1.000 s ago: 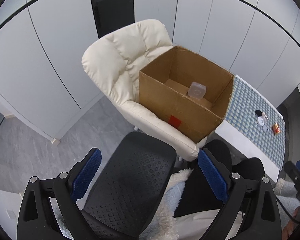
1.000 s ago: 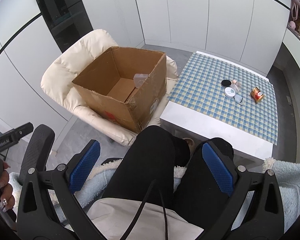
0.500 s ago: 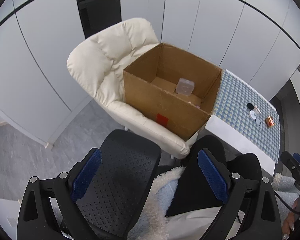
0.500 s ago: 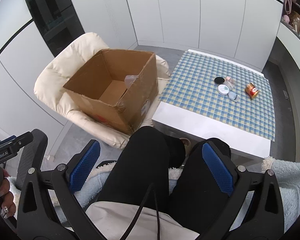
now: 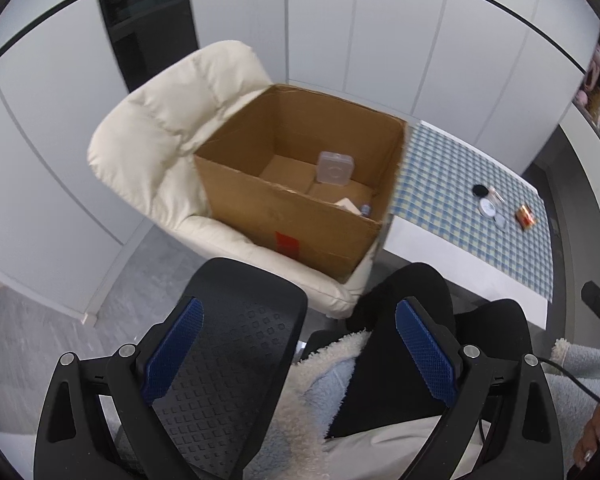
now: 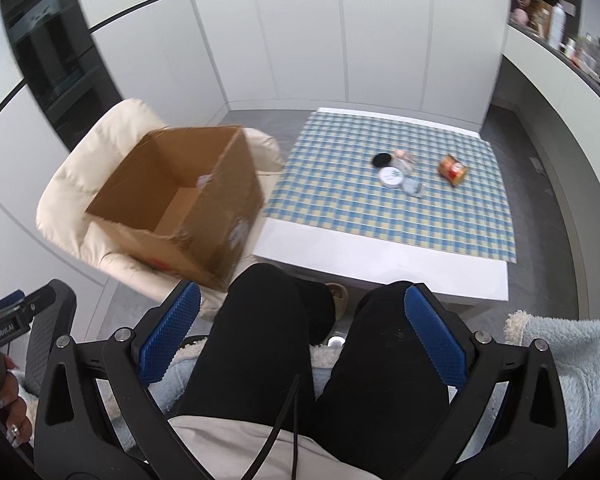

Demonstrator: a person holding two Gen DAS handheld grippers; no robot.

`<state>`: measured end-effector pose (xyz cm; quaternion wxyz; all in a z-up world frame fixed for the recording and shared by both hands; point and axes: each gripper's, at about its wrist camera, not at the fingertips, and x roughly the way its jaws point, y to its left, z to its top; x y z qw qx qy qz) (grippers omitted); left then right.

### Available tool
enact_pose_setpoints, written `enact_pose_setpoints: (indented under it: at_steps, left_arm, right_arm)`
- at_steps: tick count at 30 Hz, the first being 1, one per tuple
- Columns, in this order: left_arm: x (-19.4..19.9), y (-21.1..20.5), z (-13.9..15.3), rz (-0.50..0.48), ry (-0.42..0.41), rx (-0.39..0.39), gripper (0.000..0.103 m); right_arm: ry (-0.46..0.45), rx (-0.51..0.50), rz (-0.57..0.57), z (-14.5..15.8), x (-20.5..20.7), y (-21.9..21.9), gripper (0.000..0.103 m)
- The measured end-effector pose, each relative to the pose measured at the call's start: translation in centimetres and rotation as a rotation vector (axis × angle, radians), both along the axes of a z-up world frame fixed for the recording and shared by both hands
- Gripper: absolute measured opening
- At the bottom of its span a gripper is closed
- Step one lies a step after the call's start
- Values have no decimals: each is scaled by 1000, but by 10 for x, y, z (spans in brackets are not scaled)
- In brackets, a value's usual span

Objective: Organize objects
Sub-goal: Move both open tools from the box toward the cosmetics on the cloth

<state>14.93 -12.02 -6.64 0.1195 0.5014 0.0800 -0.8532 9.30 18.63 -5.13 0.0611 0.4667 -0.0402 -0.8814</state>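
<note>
I see the small items, a red can (image 6: 453, 169), white jar (image 6: 392, 178) and black lid (image 6: 381, 159), clustered on the checked desk (image 6: 380, 216). The cardboard box (image 5: 300, 184) sits on the cream armchair (image 5: 168, 148) beside it. My left tool (image 5: 296, 350) and right tool (image 6: 302, 338) hang spread apart, empty, over the person's lap.
</note>
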Motion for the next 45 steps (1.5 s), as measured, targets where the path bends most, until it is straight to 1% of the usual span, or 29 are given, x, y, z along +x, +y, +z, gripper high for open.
enact_pose_setpoints:
  at_steps: [5,8,11,15,19,22,26,32,36,40,43,45]
  left_arm:
    - [-15,24,-4,-90,34,9,97]
    - [-26,40,-8,-142,28,43,97]
    - [-35,58,-9,-188,28,56,97]
    - [-42,87,-4,-260,45,39,97]
    - [-48,111,0,-309,51,26,97]
    - [-57,130,2,-340,45,28,97]
    - [-72,150,6,-362,68,12,97]
    - [-102,168,9,-373,91,39,97]
    - [-130,177,8,-371,111,52,97]
    - [-160,188,-2,-342,118,47,97]
    - [-187,199,-16,-322,102,80,97]
    - [-203,206,-26,-327,95,76,97]
  right_arm:
    - [-12,11,-81,-4,1,31,103]
    - [1,23,-132,-2,7,50,103]
    - [6,16,-169,-1,12,68,103]
    - [13,20,-208,1,20,87,103]
    - [7,19,-241,-1,29,105,103]
    - [8,18,-266,-2,35,117,103]
    - [17,16,-301,-3,34,133,103]
    - [23,24,-324,-10,14,154,103]
    - [17,19,-325,-17,-11,168,103]
    - [33,23,-330,-24,-39,178,103]
    - [46,1,-324,-34,-68,184,103]
    - [49,1,-326,-41,-87,184,103]
